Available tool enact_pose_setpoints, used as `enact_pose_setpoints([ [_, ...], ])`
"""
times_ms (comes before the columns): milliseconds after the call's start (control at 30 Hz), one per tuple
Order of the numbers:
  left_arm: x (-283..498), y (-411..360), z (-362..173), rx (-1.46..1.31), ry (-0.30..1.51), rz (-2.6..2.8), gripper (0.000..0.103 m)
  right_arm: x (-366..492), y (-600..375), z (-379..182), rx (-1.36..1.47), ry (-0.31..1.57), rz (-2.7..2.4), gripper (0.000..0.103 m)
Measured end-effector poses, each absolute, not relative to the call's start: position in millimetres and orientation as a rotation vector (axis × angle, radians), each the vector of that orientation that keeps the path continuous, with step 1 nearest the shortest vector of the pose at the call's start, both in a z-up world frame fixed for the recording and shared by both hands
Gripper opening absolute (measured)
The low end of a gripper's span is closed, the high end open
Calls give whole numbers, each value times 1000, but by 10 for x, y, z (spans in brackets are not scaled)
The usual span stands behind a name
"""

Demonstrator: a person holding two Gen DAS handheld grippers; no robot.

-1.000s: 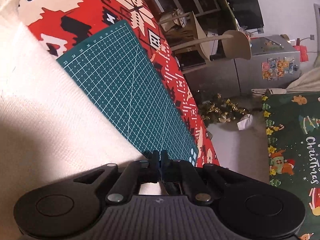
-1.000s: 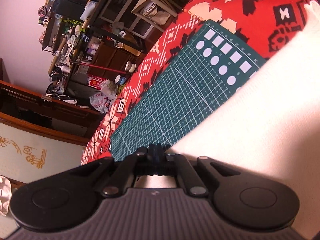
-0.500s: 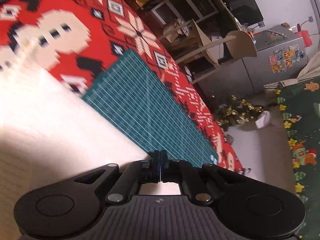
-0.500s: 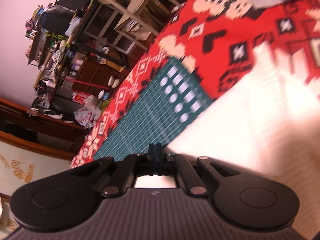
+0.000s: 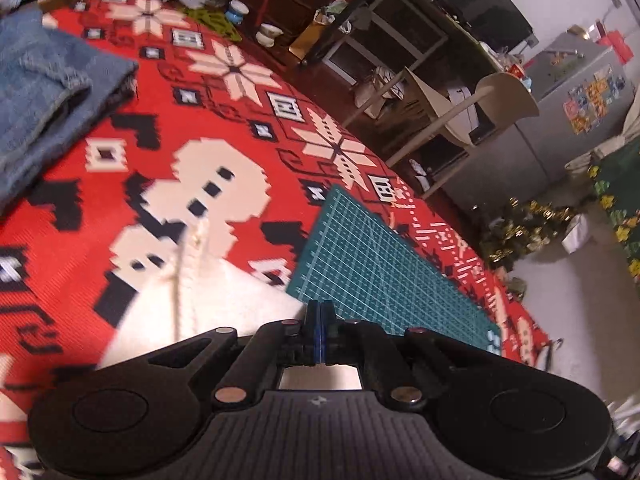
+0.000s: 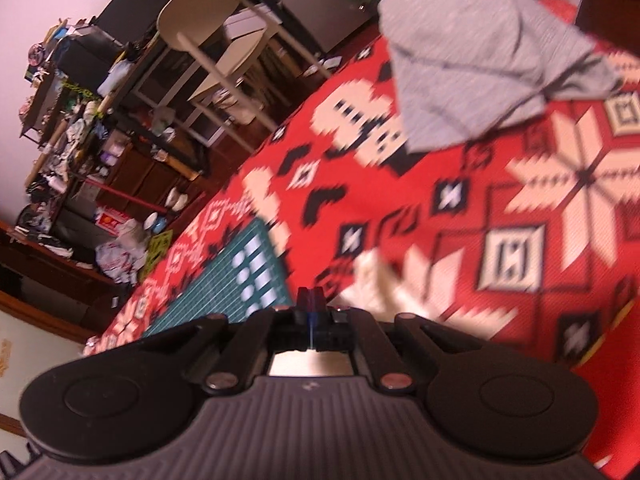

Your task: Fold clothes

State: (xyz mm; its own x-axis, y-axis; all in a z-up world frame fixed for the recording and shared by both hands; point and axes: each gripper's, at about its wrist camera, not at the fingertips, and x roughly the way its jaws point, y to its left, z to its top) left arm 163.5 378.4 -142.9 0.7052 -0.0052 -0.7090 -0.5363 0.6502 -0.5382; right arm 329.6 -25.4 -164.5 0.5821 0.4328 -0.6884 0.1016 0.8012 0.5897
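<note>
Gripping the cream knit garment [image 5: 240, 292], we note the left gripper [image 5: 319, 312] and right gripper [image 6: 310, 300] each clamped on its edge. Folded jeans [image 5: 48, 92] and a grey garment [image 6: 472, 52] lie on the red patterned cloth [image 5: 132, 128].

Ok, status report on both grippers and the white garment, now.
Left gripper shut on the white garment. Right gripper shut on it too. Nothing in the way; denim and grey cloth lie apart on the red tablecloth.

white garment [image 5: 224, 300]: cream knit, on red patterned cloth
denim [image 5: 44, 92]: folded, far left
grey garment [image 6: 472, 52]: crumpled
</note>
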Motion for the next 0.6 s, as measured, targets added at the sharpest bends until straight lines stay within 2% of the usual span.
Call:
enact_pose_setpoints([
  [300,1656,3925,-1251,-534,805,459,3,3339,-444,-1532,542,913,169,0],
  [533,1456,4214,-1182,-628,788,449,2,3316,-606,-1457,568,913,161,0],
  [600,1439,4198,-1166,-622,795,452,3,3276,-619,-1388,538,915,152,4],
])
